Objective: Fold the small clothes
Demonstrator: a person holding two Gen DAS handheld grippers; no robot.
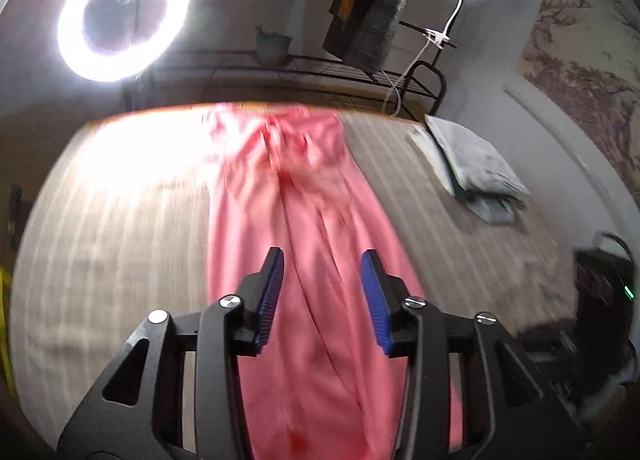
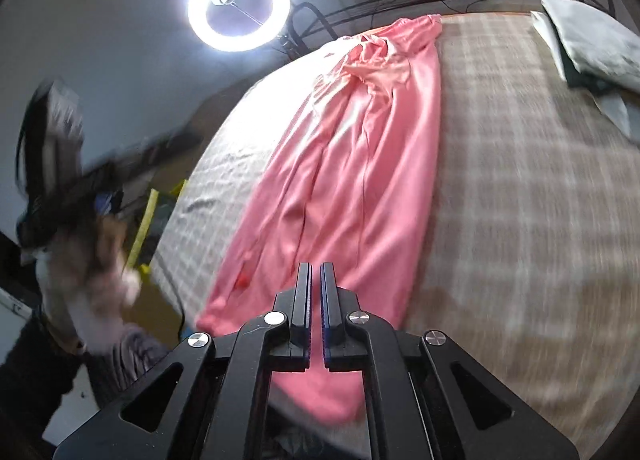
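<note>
Pink trousers (image 1: 304, 220) lie stretched lengthwise on a bed with a checked cover (image 1: 120, 220), waistband at the far edge. My left gripper (image 1: 322, 264) is open, held over the near part of the legs, with no cloth between its blue pads (image 1: 372, 292). In the right wrist view the trousers (image 2: 352, 164) run from near left to far right. My right gripper (image 2: 315, 274) has its jaws almost closed over the trousers' near end; I cannot tell whether cloth is pinched between them.
A folded pale grey-green garment (image 1: 476, 164) lies at the bed's far right, also in the right wrist view (image 2: 592, 44). A bright ring light (image 1: 124, 14) stands beyond the bed. A metal rack (image 1: 360, 68) with hanging clothes lines the far side. A person's arm (image 2: 92, 260) is at the left.
</note>
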